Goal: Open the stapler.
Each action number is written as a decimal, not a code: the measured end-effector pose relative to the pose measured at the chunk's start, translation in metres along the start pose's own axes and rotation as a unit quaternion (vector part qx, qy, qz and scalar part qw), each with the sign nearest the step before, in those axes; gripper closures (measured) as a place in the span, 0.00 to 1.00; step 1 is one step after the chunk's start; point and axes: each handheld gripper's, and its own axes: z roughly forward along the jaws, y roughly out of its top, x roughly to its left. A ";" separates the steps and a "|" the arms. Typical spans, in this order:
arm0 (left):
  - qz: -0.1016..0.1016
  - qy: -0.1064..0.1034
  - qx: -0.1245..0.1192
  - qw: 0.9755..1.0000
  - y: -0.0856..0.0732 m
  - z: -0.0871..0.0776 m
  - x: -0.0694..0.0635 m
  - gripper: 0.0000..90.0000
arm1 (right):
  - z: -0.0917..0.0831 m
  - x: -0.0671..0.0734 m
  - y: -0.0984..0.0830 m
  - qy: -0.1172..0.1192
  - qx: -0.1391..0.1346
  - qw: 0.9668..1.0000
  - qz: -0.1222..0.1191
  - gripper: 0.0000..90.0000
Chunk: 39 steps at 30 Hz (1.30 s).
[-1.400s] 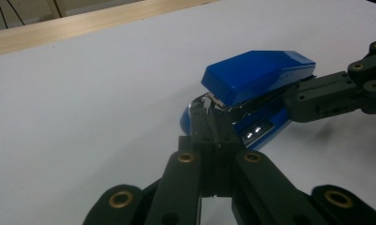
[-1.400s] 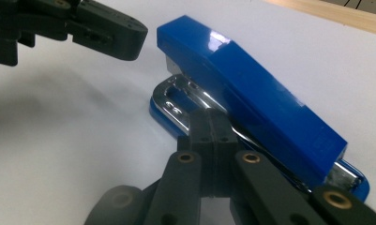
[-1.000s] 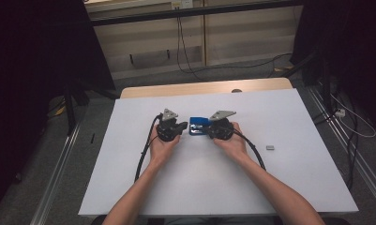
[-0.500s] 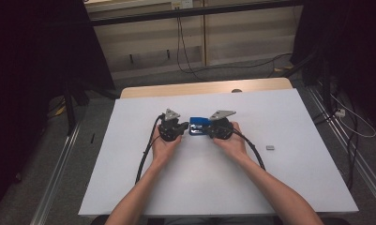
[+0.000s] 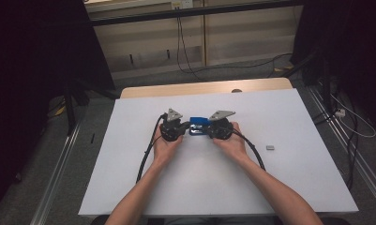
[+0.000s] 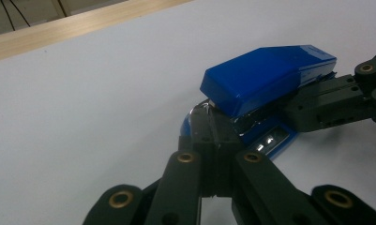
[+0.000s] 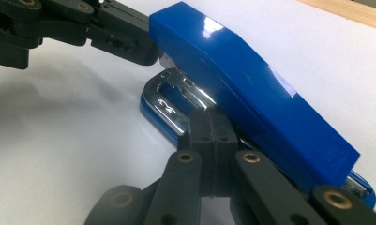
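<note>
Got the white surface [image 5: 279, 187] under both hands. The blue stapler [image 5: 199, 125] sits right between my grippers, lid tilted up. My left gripper [image 5: 186, 125] and right gripper [image 5: 209, 130] both have jaws fully closed, tips poking its ends, nothing clamped.

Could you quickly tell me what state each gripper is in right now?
Left gripper: jaws shut, tips against the blue stapler.
Right gripper: jaws shut, tips against the stapler's side.
</note>
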 end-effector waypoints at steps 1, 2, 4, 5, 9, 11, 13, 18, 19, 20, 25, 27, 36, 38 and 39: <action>0.004 0.002 0.003 1.000 0.000 0.000 0.000 1.00 | 0.000 0.000 0.000 0.000 0.000 1.000 0.000 1.00; 0.001 0.003 0.001 1.000 0.000 0.001 0.000 1.00 | 0.000 0.000 0.000 0.000 0.000 1.000 0.000 1.00; 0.001 0.004 -0.001 1.000 0.000 0.001 0.000 1.00 | 0.000 0.000 0.000 0.000 0.000 1.000 0.000 1.00; 0.001 0.005 -0.001 1.000 0.000 0.001 0.000 1.00 | 0.000 0.000 0.000 0.000 0.000 1.000 -0.001 1.00; -0.001 0.009 -0.004 1.000 0.000 0.002 0.000 1.00 | 0.000 0.000 0.000 -0.001 0.000 1.000 -0.003 1.00; -0.002 0.008 -0.004 1.000 0.000 0.002 0.000 1.00 | 0.000 0.000 0.000 0.000 0.001 1.000 -0.007 1.00; -0.004 0.007 -0.005 1.000 0.000 0.002 0.000 1.00 | 0.000 0.000 0.000 0.001 0.000 1.000 -0.007 1.00; -0.009 0.002 -0.010 1.000 0.001 0.001 0.001 1.00 | 0.000 0.000 0.000 -0.001 0.000 1.000 -0.008 1.00; -0.007 0.001 -0.008 1.000 0.001 0.001 0.001 1.00 | 0.000 0.000 0.000 -0.001 0.000 1.000 -0.009 1.00; -0.008 0.001 -0.007 1.000 0.001 0.002 0.001 1.00 | 0.000 0.001 0.000 -0.002 0.000 1.000 -0.010 1.00; -0.008 0.004 -0.009 1.000 0.002 0.000 0.000 1.00 | 0.000 0.002 0.000 -0.006 0.001 1.000 -0.014 1.00; -0.009 0.003 -0.013 1.000 0.003 0.000 0.000 1.00 | 0.000 0.002 0.000 -0.006 0.001 1.000 -0.014 1.00; -0.011 0.004 -0.018 1.000 0.010 -0.001 0.000 1.00 | 0.000 0.001 0.000 -0.004 0.000 1.000 -0.013 1.00; -0.010 0.003 -0.020 1.000 0.011 -0.002 0.000 1.00 | 0.000 0.001 0.000 -0.004 0.000 1.000 -0.013 1.00; -0.012 0.002 -0.022 1.000 0.012 -0.002 -0.001 1.00 | 0.000 0.001 0.000 -0.004 0.000 1.000 -0.013 1.00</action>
